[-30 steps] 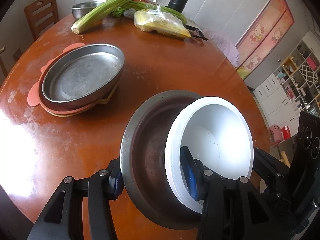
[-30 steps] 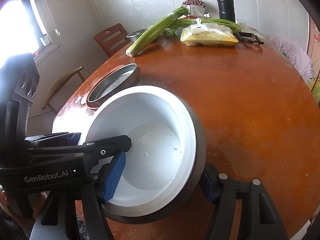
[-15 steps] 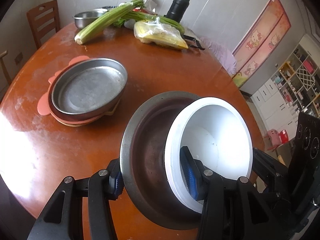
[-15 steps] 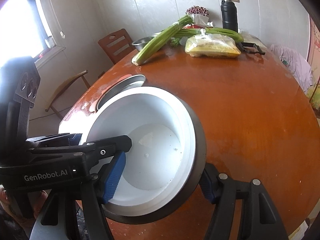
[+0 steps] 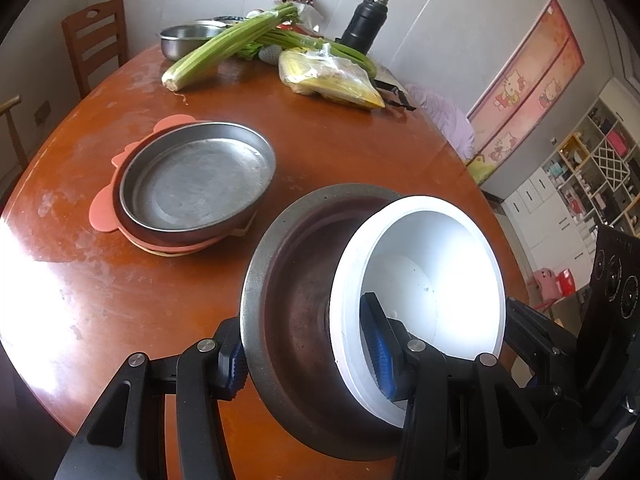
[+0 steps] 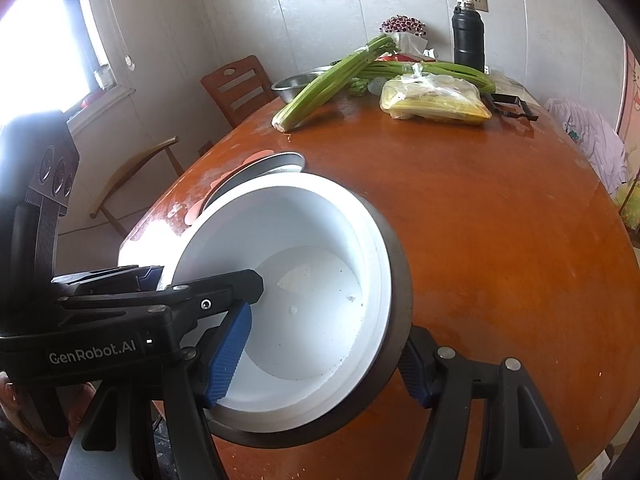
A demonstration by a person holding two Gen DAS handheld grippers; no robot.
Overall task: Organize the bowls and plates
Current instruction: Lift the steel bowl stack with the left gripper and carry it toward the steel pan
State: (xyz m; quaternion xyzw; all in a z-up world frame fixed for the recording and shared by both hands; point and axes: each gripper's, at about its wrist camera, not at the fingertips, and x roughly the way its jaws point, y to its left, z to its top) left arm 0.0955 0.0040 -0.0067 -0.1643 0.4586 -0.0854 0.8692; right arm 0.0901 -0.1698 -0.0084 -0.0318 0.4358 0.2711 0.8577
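Note:
A white bowl (image 5: 432, 280) sits nested in a metal bowl (image 5: 288, 292); both are held tilted above the brown table. My left gripper (image 5: 308, 352) is shut on the near rims of the two bowls, one pad outside the metal wall, one inside the white bowl. My right gripper (image 6: 320, 364) is shut on the opposite rims of the same bowls (image 6: 316, 304). To the left a metal plate (image 5: 196, 180) lies on a stack of pink plates (image 5: 104, 216); its edge also shows in the right wrist view (image 6: 272, 162).
At the table's far side lie celery stalks (image 5: 224, 52), a bagged yellow food (image 5: 328, 80), a metal basin (image 5: 188, 38) and a black flask (image 5: 366, 24). A wooden chair (image 5: 96, 48) stands far left. Shelves (image 5: 592, 184) stand off to the right.
Both grippers have lifted and drawn back with the nested bowls; the table and plate stack sit farther off and lower in view. The grips are unchanged.

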